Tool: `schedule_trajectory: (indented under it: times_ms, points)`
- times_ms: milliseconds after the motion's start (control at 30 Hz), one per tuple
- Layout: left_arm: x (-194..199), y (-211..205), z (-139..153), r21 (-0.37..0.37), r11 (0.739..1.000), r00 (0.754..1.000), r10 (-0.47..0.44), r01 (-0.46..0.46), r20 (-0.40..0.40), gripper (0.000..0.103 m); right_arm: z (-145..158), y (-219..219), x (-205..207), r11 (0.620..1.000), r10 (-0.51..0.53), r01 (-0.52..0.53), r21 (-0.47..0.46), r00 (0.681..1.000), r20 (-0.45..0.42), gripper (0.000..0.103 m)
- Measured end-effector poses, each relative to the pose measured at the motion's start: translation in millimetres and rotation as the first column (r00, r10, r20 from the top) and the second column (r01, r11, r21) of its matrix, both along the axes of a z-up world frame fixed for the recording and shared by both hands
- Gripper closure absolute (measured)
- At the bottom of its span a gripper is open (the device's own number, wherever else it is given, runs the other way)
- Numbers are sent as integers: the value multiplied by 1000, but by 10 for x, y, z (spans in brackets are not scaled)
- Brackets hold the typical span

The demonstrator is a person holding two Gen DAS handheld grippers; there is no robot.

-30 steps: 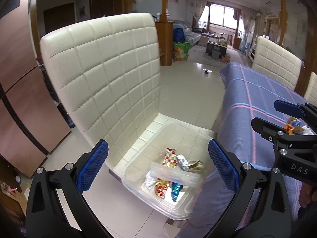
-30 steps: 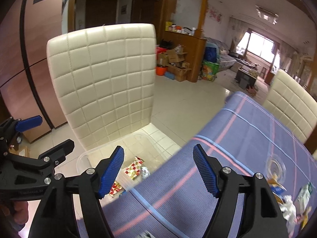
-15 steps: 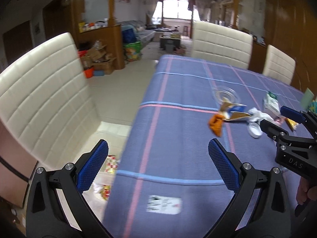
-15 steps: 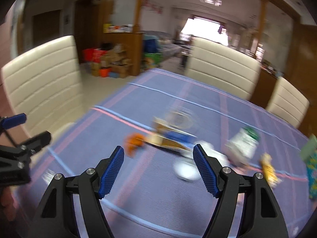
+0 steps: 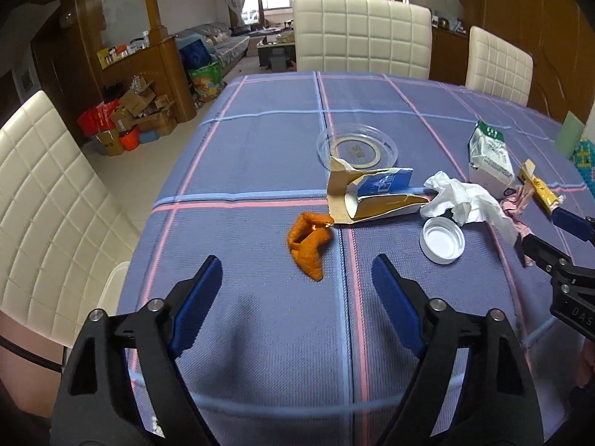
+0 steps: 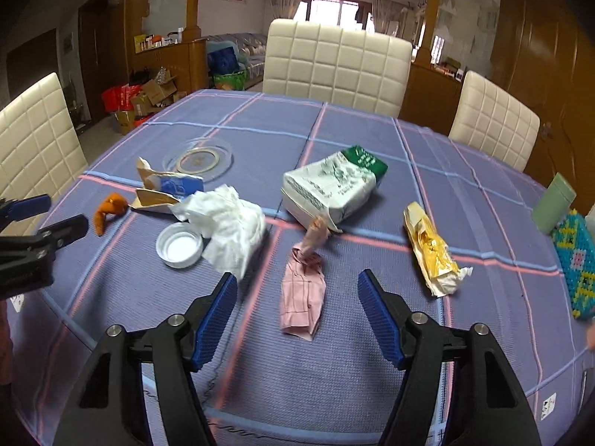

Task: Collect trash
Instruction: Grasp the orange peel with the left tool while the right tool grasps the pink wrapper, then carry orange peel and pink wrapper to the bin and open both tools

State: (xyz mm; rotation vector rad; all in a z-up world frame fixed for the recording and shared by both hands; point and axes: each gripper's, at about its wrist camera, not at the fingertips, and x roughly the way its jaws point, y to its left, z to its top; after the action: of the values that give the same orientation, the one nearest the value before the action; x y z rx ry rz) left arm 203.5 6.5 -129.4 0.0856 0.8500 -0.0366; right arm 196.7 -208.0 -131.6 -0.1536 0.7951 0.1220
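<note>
Left wrist view first: the left gripper [image 5: 295, 280] hangs over the blue checked tablecloth [image 5: 260, 141] with its jaws spread wide and nothing between them. Straight ahead of the gap, just beyond the fingertips, lies a crumpled orange peel [image 5: 308, 245]. It looks light, soft and a little leathery, so pinching across its thick folded middle should hold it better than nipping a thin edge. Behind it, touching its far tip, sits a torn cardboard carton [image 5: 372, 195], stiff but flimsy and best taken by a flat flap. To the right are a white plastic lid [image 5: 442, 240], rigid, shallow and probably slippery at the rim, and a wad of white tissue [image 5: 465, 197], very soft and easy to grab anywhere. A clear plastic dish [image 5: 357, 147] lies farther back. The right gripper [image 5: 557, 238] shows at the frame's right edge.

Right wrist view: the right gripper [image 6: 297, 308] is likewise open and empty. A pink wrapper [image 6: 303, 293] lies flat on the cloth, its near end between the two fingertips and slightly ahead of them. It seems thin and crinkly, so closing across its broad lower part is likely the surest hold. A yellow wrapper [image 6: 431, 251] lies off to the right, well outside the jaws, and a white and green bag [image 6: 331, 186] sits beyond, bulkier and probably needing a grip on a folded corner.
</note>
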Motion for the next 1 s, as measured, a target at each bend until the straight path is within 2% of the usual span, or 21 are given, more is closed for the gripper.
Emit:
schedule_trajectory:
  times_ms: [133, 200, 233, 333, 367, 400, 500, 733, 1000]
  points:
    - [202, -34, -123, 12, 1000, 999, -4, 4, -34, 33, -91, -66, 118, 1000, -6, 7, 28, 999, -38, 49]
    - [288, -34, -185, 12, 1000, 998, -4, 5, -55, 43, -148, -80, 173, 999, -9, 11, 38, 998, -63, 61]
    - [312, -24, -210, 8, 1000, 998, -5, 5, -67, 47, -191, -87, 208, 998, -3, 8, 55, 996, -88, 73]
    - [344, 20, -251, -30, 1000, 997, -7, 5, -76, 57, -215, -102, 220, 997, 3, 4, 79, 996, -91, 76]
    - [345, 23, -251, -42, 999, 997, -18, 15, -74, 67, -211, -96, 212, 997, 5, 3, 82, 996, -89, 77]
    - [339, 21, -247, -38, 999, 997, -21, 19, -69, 72, -212, -97, 214, 996, 3, 5, 86, 996, -89, 80]
    - [304, 20, -243, -39, 999, 997, -29, 27, -68, 80, -195, -80, 176, 995, 2, 6, 95, 996, -88, 85]
    - [89, 23, -110, -28, 999, 998, -45, 44, -35, 84, -16, 52, 45, 997, 18, -15, 82, 999, -35, 85]
    - [-205, 197, 103, -27, 999, 999, -28, 28, 20, 84, 239, 501, -192, 988, 127, -128, 92, 992, 18, 85]
